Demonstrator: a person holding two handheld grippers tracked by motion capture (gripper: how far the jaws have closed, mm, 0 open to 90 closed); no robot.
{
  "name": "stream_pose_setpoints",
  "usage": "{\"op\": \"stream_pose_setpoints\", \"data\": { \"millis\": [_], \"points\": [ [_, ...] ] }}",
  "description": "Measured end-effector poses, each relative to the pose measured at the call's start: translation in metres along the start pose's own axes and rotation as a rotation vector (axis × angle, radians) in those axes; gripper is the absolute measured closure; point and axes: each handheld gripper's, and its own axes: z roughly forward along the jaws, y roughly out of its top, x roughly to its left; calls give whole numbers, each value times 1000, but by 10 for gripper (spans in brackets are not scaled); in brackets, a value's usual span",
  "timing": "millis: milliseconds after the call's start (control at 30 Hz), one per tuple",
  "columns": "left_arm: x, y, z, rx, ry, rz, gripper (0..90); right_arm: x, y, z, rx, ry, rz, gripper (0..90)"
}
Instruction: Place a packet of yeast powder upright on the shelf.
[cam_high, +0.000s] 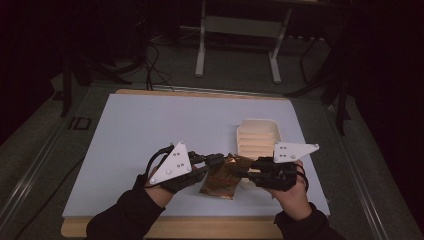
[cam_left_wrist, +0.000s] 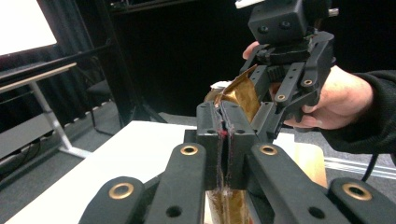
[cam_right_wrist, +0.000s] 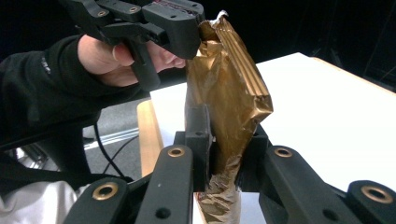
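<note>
On the left of the high view, the left gripper (cam_high: 220, 159) lies low over the white table (cam_high: 150, 135), held in a gloved hand whose dark sleeve comes up from the near edge. Its jaws point to the right and are pressed together on the left edge of a gold foil packet (cam_high: 222, 176). In the left gripper view the two black jaws (cam_left_wrist: 227, 135) meet with only a thin strip of the packet (cam_left_wrist: 240, 95) between them (the foil comes out both above and below the pinch).

The packet sits between the two grippers, near the front edge of the table and just left of a cream tray (cam_high: 257, 137). It is crumpled and hangs between the grips; I cannot tell whether its lower edge touches the table.

To the right, the right gripper (cam_high: 247, 170) points left toward the other one, held in a bare hand. Its jaws are clamped on the packet's right edge. In the right gripper view the foil (cam_right_wrist: 229, 93) stands upright between the closed jaws (cam_right_wrist: 224, 154), ridged along its top seal, with the left gripper (cam_right_wrist: 187, 32) biting the far corner. The tray lies behind the right gripper, ribbed inside.
</note>
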Motion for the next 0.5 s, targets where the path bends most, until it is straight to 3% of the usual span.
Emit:
{"op": "stream_pose_setpoints", "data": {
  "millis": [67, 167, 233, 333, 367, 400, 433, 500],
  "points": [
    [1, 1, -2, -14, 0, -3, 829, 0, 1, -1, 0, 6, 0, 796],
    [4, 1, -7, -48, 9, -36, 676, -1, 2, -3, 9, 1, -3, 799],
    [7, 1, -10, -35, 17, -73, 529, -1, 3, -5, 5, -8, -11, 800],
    [12, -2, -15, -47, 13, -149, 412, -2, 4, -7, 3, -10, -20, 800],
    [14, -3, -15, -25, -5, -161, 338, -3, 5, -8, 2, -12, -27, 800],
    [15, -5, -16, -14, 4, -162, 281, -3, 6, -8, 2, -15, -33, 801],
    [14, -7, -18, -19, 3, -155, 272, -3, 7, -9, 4, -21, -43, 801],
    [14, -11, -20, -21, -14, -181, 204, -4, 9, -10, 2, -26, -59, 800]
  ]
}}
